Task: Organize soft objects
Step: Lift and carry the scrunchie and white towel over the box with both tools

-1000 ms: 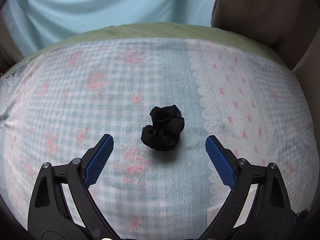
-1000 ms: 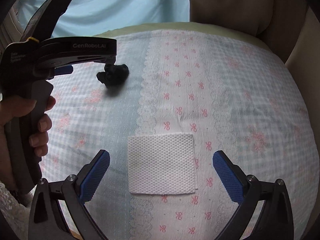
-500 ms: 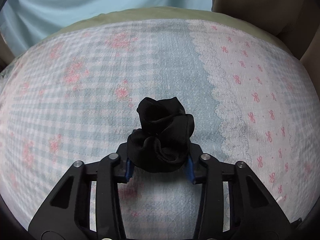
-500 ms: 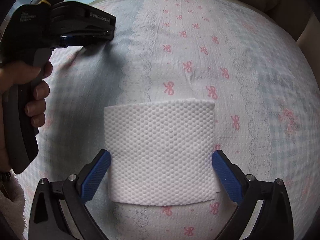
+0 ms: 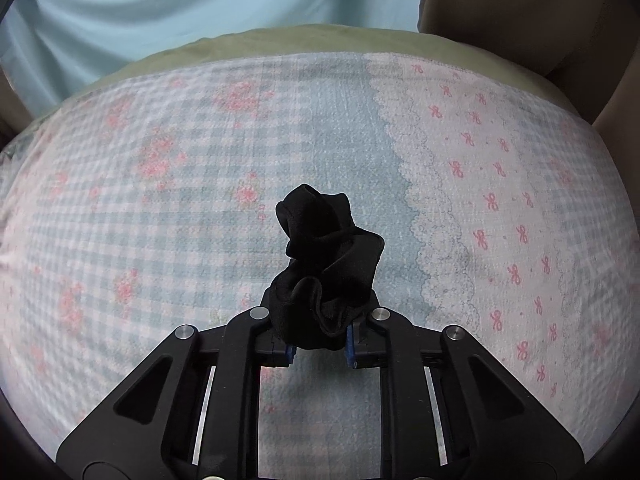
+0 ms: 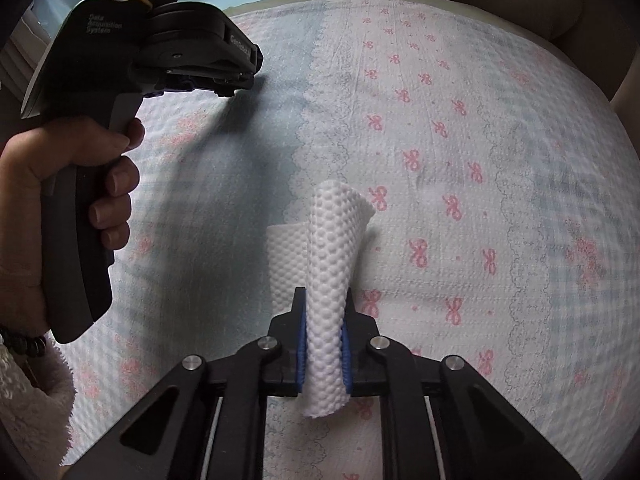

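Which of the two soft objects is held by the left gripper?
The black scrunchie: the left gripper is shut on it. The white dimpled cloth sits bunched in the right gripper.

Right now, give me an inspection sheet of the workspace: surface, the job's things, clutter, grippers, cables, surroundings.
Surface: bedcover, blue check with pink flowers, a lace-edged panel of pink bows on one side.
Job's things: black sock, bunched, in the left gripper; white cloth, dimpled, pinched into a fold in the right gripper, one flap trailing beside it.
Clutter: nothing seen.
Grippers: left gripper shut on the sock; right gripper shut on the cloth; the person's hand holds the left gripper's handle.
Cables: nothing seen.
Surroundings: light blue curtain behind, green edge under the cover, brown cushion at the far corner.
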A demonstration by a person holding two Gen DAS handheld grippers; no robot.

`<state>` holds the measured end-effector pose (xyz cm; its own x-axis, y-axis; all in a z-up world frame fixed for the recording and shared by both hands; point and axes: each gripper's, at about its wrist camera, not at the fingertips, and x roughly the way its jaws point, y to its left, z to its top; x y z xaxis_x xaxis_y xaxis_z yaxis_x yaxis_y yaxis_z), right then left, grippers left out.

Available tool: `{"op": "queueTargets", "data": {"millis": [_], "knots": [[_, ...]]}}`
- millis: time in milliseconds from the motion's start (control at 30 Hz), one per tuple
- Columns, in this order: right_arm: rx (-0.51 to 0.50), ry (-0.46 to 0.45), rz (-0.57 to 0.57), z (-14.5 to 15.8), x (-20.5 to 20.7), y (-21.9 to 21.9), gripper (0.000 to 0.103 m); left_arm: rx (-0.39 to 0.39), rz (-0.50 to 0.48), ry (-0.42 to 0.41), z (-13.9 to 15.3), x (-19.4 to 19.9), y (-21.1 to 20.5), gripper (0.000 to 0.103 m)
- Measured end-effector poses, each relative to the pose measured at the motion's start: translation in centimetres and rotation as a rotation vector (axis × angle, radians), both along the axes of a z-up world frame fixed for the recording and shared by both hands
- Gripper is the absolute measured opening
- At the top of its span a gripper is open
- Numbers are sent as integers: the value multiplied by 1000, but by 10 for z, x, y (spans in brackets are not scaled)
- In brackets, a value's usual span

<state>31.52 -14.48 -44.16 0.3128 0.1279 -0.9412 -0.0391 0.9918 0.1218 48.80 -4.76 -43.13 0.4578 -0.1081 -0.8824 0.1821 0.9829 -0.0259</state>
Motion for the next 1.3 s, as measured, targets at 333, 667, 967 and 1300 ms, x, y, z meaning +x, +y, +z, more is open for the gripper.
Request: {"op": "queueTargets", "data": {"millis": [333,667,967,1300], "knots": [[6,-76,-3,65,-10,-12,12,3,6,-46,76,-28,1,15],[7,-191,18,158,-29,-17,12,2,30,-110,176,-92,7,15],[11,-287,50,232,-75,-15,12,-9,70,-172,252,-176,18,15],[8,-353,92,287,-149,-16,12,-6,112,-193,293,-293,31,15]]}}
